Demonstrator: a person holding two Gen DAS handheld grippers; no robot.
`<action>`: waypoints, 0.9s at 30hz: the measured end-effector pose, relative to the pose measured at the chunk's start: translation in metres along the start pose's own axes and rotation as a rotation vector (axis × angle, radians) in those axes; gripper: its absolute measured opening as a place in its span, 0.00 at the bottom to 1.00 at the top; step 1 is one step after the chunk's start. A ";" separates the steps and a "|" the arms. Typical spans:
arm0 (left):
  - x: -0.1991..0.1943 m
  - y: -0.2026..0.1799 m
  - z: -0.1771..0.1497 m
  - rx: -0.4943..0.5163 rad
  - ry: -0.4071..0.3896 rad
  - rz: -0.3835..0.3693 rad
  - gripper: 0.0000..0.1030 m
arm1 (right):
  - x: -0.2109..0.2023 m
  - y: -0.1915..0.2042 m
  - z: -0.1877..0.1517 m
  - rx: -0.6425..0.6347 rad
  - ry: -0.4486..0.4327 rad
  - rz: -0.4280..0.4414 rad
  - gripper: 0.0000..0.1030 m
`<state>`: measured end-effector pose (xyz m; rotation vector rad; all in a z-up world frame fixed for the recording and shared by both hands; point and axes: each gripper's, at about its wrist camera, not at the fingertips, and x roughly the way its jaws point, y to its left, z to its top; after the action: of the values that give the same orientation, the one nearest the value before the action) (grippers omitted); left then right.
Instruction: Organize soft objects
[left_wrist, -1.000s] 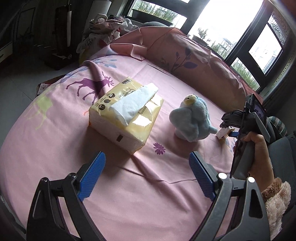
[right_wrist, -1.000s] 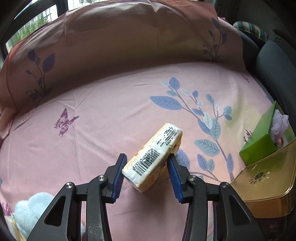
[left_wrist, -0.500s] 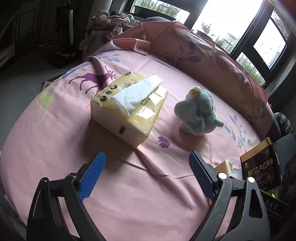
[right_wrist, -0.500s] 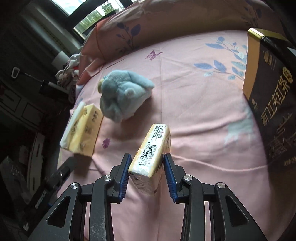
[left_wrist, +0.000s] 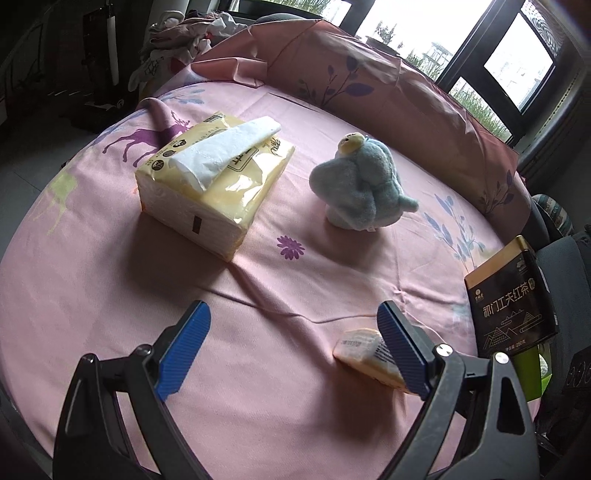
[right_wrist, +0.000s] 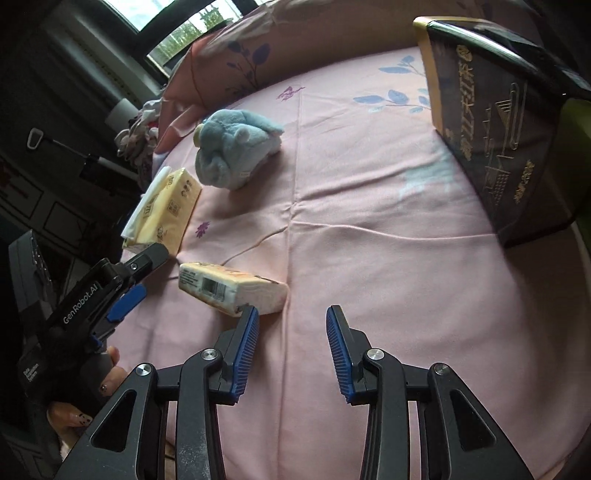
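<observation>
A small yellow tissue pack (right_wrist: 229, 290) lies flat on the pink bedsheet (right_wrist: 369, 258), just left of my right gripper (right_wrist: 293, 312). That gripper is open, with only sheet between its blue pads. In the left wrist view the same pack (left_wrist: 356, 345) lies partly behind the right finger of my left gripper (left_wrist: 291, 314), which is wide open over bare sheet. A large yellow tissue pack (left_wrist: 218, 181) with a white tissue sticking out and a blue plush toy (left_wrist: 360, 184) sit farther back. In the right wrist view my left gripper (right_wrist: 142, 277) is beside the small pack.
A black and gold tea tin (left_wrist: 509, 299) stands at the bed's right edge, with a green box (left_wrist: 532, 365) behind it. A pink cushion (left_wrist: 369, 81) lines the far side. Clothes (left_wrist: 177, 33) are piled beyond the bed's far left.
My right gripper swung left across the bed with the small tissue pack and let it go; the pack now lies flat on the sheet. The left gripper drifted slightly forward.
</observation>
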<state>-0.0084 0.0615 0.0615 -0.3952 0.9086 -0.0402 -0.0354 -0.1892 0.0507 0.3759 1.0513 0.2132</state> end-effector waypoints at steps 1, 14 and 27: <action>0.002 -0.002 -0.001 0.012 0.012 -0.006 0.89 | -0.003 -0.003 0.002 0.001 -0.009 -0.020 0.39; 0.010 -0.019 -0.025 0.075 0.139 -0.065 0.89 | 0.004 0.016 0.034 -0.033 0.019 0.109 0.62; -0.012 -0.003 -0.057 0.076 0.144 -0.051 0.89 | 0.044 0.045 0.031 -0.136 0.122 0.138 0.62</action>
<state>-0.0597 0.0432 0.0404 -0.3477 1.0356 -0.1507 0.0137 -0.1386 0.0471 0.3159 1.1244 0.4333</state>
